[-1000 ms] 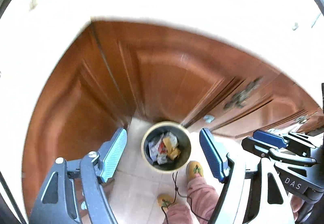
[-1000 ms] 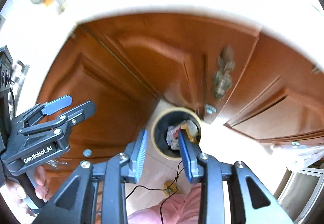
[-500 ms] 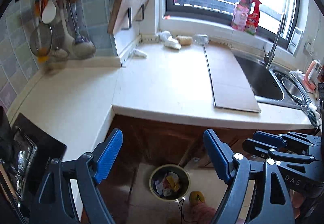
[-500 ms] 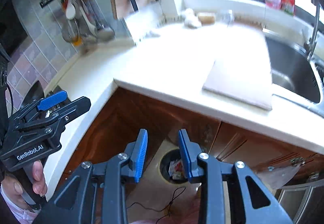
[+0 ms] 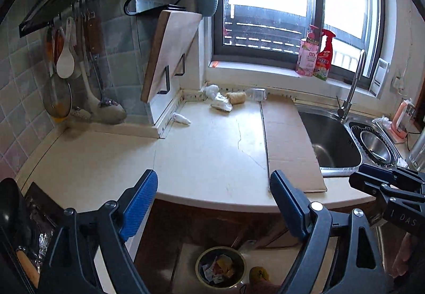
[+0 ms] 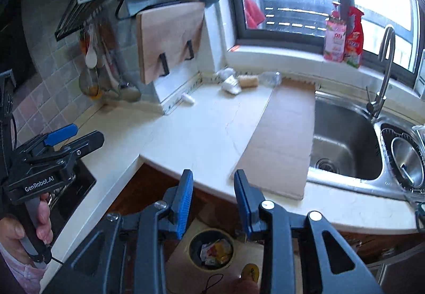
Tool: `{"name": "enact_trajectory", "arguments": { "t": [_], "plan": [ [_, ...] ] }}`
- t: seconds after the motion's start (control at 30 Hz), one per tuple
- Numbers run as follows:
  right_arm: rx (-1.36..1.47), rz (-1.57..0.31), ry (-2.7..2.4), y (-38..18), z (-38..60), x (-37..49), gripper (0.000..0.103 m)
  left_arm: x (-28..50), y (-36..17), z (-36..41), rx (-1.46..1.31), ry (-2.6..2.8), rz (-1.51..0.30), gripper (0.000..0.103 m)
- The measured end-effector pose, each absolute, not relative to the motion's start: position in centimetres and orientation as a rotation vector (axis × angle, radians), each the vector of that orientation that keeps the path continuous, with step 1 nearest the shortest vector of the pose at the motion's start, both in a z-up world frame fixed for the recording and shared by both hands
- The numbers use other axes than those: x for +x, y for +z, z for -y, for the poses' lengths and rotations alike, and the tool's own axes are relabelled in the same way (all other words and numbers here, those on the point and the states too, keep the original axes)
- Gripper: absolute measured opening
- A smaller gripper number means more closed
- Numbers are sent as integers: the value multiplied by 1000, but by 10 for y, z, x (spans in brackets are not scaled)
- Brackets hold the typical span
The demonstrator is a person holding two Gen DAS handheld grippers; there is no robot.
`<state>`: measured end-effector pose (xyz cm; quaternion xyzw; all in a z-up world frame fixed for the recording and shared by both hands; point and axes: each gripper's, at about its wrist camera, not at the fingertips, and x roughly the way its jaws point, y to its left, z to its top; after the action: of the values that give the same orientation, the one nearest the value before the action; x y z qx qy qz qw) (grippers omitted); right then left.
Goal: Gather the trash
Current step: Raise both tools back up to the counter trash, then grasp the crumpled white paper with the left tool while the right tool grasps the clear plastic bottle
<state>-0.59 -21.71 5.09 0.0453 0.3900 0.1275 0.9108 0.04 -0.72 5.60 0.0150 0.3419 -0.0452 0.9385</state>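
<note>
Trash lies at the back of the white countertop (image 5: 207, 156): crumpled white wrappers (image 5: 220, 104), a tan roll (image 5: 235, 97), a clear plastic bottle (image 5: 256, 94) and a small white tube (image 5: 182, 118). The right wrist view shows the same wrappers (image 6: 231, 84), roll (image 6: 248, 80) and bottle (image 6: 269, 77). A round bin (image 5: 199, 264) with wrappers inside stands on the floor below the counter edge. My left gripper (image 5: 212, 177) hangs in front of the counter, its jaws opening with nothing between them. My right gripper (image 6: 213, 174) is open narrowly and empty, above the bin (image 6: 191, 246).
A brown cardboard sheet (image 5: 289, 145) lies on the counter beside the steel sink (image 5: 329, 140) and faucet (image 5: 350, 92). A cutting board (image 5: 170, 55) and hanging utensils (image 5: 66, 68) line the back wall. Two bottles (image 5: 316, 57) stand on the sill. A stove (image 5: 39, 214) sits at the left.
Both grippers rose from facing the cabinet doors and the bin to looking over the countertop. The left jaws spread wider. The right jaws kept the same gap.
</note>
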Motion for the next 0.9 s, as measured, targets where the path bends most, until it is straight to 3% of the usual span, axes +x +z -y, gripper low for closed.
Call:
{"name": "enact_trajectory", "arguments": {
  "t": [0.17, 0.3, 0.57, 0.9],
  "plan": [
    [64, -753, 238, 71, 241, 31, 35, 35, 69, 22, 51, -74, -679, 86],
    [75, -734, 259, 80, 265, 82, 45, 80, 75, 41, 89, -49, -662, 87],
    [53, -751, 293, 83, 311, 215, 45, 217, 75, 84, 131, -3, -704, 88],
    [80, -917, 378, 33, 350, 420, 45, 407, 13, 99, 95, 63, -902, 88]
  ]
}}
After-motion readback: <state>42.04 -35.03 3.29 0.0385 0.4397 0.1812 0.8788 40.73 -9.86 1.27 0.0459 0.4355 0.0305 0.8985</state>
